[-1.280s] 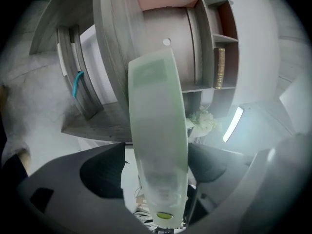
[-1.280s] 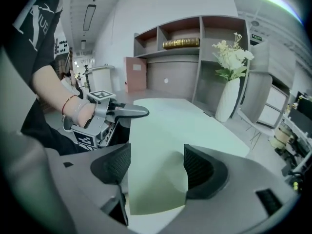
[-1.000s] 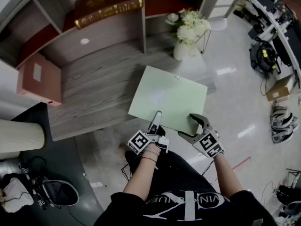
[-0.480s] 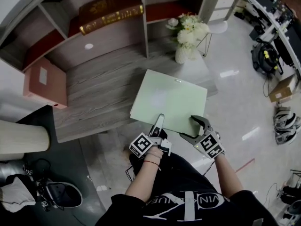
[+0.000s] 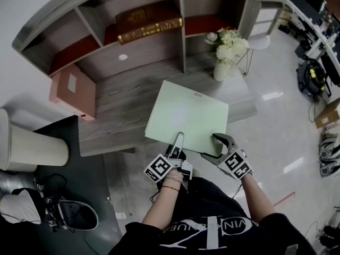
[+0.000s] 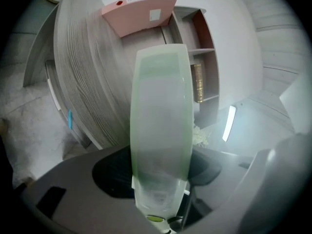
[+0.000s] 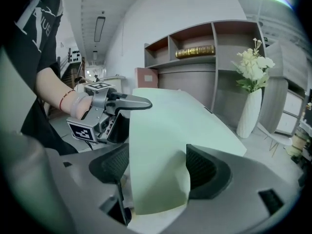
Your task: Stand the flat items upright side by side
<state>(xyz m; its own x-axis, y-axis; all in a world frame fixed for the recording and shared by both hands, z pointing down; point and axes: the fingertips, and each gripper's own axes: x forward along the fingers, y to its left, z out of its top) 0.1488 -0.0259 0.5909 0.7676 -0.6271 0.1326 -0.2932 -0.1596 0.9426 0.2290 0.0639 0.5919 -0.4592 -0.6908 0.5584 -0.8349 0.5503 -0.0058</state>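
Head view: a pale green folder (image 5: pixel 187 116) sits over the front part of a wood-grain desk (image 5: pixel 119 102), with its near edge out past the desk's front rim. Just beyond the folder's far right corner stands a white vase (image 5: pixel 221 70) of pale flowers. Well to the folder's left is a pink box (image 5: pixel 73 91). Behind the folder, a shelf unit (image 5: pixel 101 20) holds a gilt-edged book (image 5: pixel 149 23) lying flat.

The left gripper (image 5: pixel 178 138) takes the folder's near edge and the right gripper (image 5: pixel 217 138) its near right corner. In the left gripper view the folder runs edge-on between the jaws, which have just been closing and now press it at a middling gap. In the right gripper view both pads clamp the corner.
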